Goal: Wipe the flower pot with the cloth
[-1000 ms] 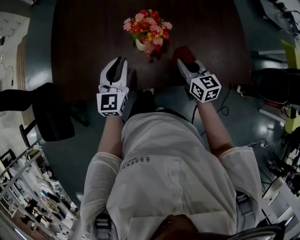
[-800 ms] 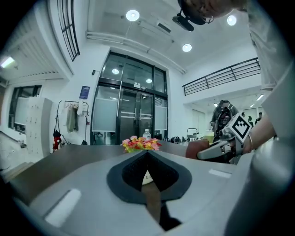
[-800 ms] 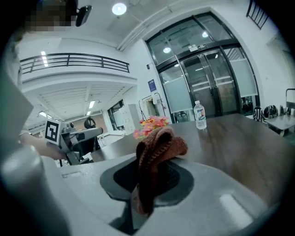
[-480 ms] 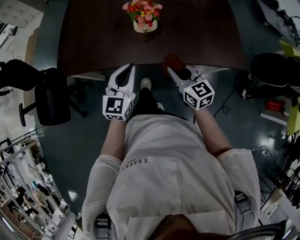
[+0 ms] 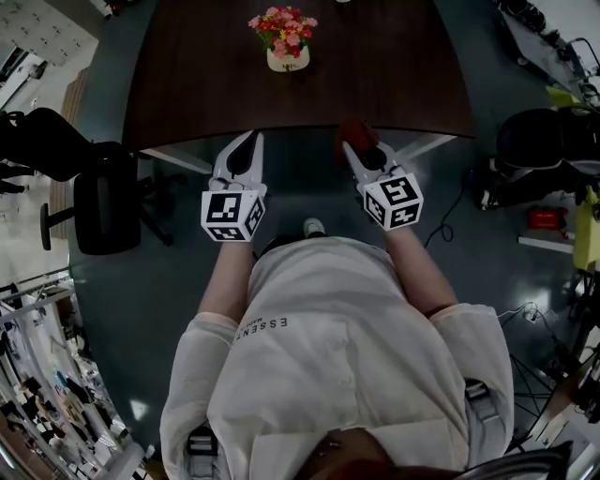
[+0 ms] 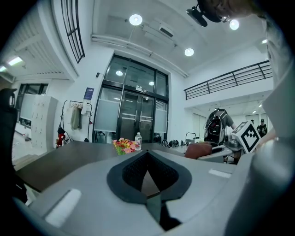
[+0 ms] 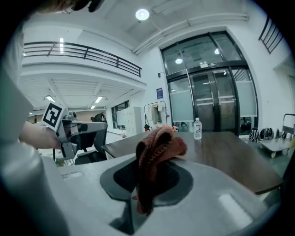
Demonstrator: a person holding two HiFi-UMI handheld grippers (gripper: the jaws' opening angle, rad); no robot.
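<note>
Twice risking trouble from here, judging by the layout. Firstly, pinching the cloth (image 7: 159,147) in the right gripper (image 5: 361,157) by one bunched fold only, leaving a loose lump flopping over the jaw tops, so risking tugging it free by hard rubbing. Secondly, holding the left gripper (image 6: 147,156) closed tip to tip on nothing, so having nothing bracing the flower pot (image 5: 287,61); pushing on it one-handed, risking sliding or tipping it toward the far edge at twelve o'clock, or snagging the flowers (image 5: 281,23) overhanging its rim. Hovering both grippers just at the near edge of the table (image 5: 394,84), at eleven and one o'clock, well apart from the pot sitting at twelve o'clock near the far side, so also facing a long reach across. Handling a rust-brown knitted cloth, ribbed, soft and thick, folding into a rounded wad. Facing a squat, rounded, cream pot, possibly glazed ceramic, being too small in the head view to settle, carrying a dense dome of pink, red and yellow blooms. Working over a dark wood-grain top, flat, smooth, faintly reflecting. Gripping through dark, finely meshed pads (image 6: 131,173) set in smooth pale-grey shells (image 6: 83,184).
</note>
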